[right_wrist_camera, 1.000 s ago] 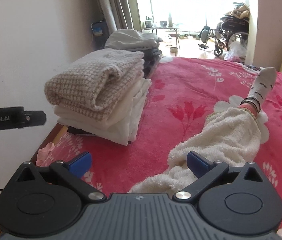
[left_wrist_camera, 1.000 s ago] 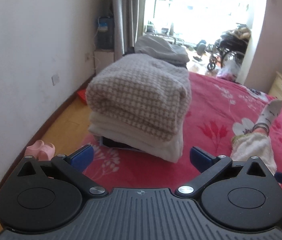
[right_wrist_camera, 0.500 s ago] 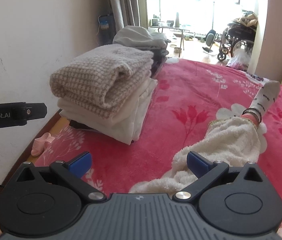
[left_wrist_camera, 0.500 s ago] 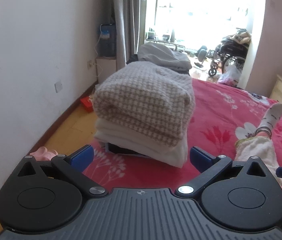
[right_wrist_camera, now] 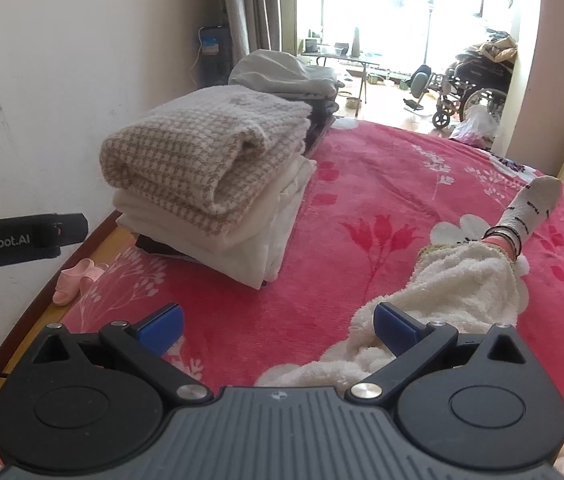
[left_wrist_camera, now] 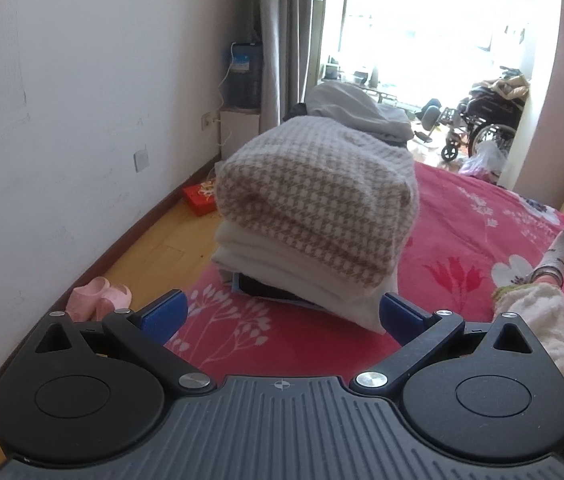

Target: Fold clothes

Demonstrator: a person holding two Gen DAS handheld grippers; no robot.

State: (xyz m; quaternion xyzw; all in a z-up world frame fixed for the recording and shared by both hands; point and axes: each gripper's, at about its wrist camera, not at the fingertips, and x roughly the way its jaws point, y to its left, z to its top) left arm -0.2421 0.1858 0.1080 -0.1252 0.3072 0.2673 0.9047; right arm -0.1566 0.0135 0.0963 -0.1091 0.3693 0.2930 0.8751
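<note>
A stack of folded clothes (left_wrist_camera: 314, 216) (right_wrist_camera: 210, 176) sits on the red floral bedspread (left_wrist_camera: 454, 240) (right_wrist_camera: 366, 208), topped by a beige houndstooth knit over cream garments. My left gripper (left_wrist_camera: 282, 314) hovers open just in front of the stack, nothing between its blue pads. My right gripper (right_wrist_camera: 278, 326) is open too, above the bedspread to the stack's right. A second pile of grey folded clothes (left_wrist_camera: 354, 110) (right_wrist_camera: 282, 74) lies behind the first. The left gripper's body (right_wrist_camera: 22, 240) shows at the left edge of the right wrist view.
A person's leg in a fluffy cream trouser leg (right_wrist_camera: 462, 292) and white sock (right_wrist_camera: 530, 208) lies on the bed to the right. Pink slippers (left_wrist_camera: 100, 300) and a red box (left_wrist_camera: 200, 198) sit on the wooden floor by the white wall. A wheelchair (left_wrist_camera: 482, 124) stands in the bright doorway.
Both grippers have risen and drawn back a little, so the stack sits lower and farther in view. The jaws stay open; the stack has not moved.
</note>
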